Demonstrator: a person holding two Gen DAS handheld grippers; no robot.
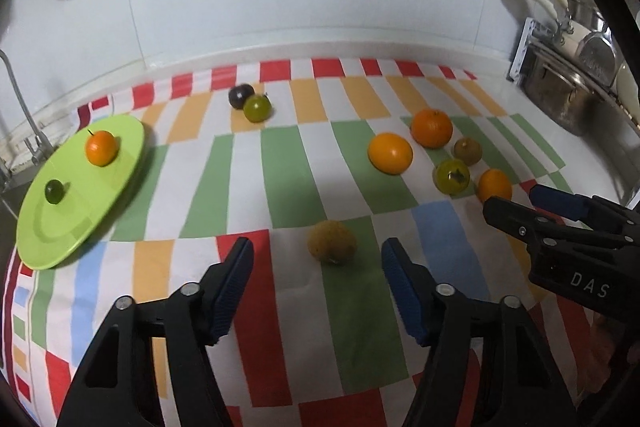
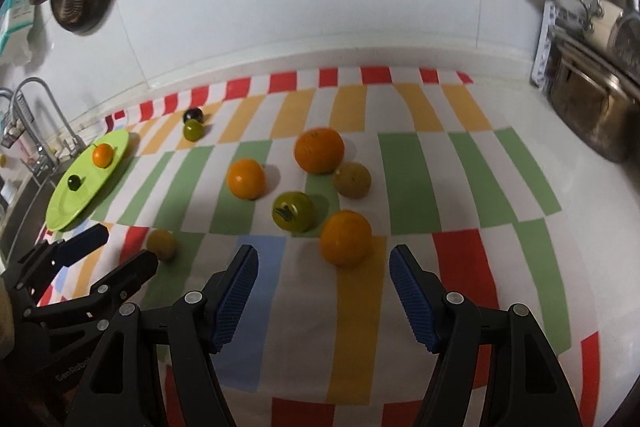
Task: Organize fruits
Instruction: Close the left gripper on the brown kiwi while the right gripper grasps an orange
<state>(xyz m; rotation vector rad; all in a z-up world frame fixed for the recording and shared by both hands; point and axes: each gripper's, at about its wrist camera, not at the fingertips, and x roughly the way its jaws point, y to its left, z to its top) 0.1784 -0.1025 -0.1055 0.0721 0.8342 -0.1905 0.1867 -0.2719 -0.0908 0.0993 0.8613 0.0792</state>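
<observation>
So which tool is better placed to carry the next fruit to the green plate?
Probably left. The left tool is open around the yellow-brown round fruit, on the round green plate's side. The right tool faces an orange fruit farther away.

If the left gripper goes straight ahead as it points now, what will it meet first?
Most likely the yellowish-brown fruit, which lies on the striped cloth just beyond the open left gripper, about centred between its fingers. Nothing else shows in front of it, though depth is hard to judge here.
</observation>
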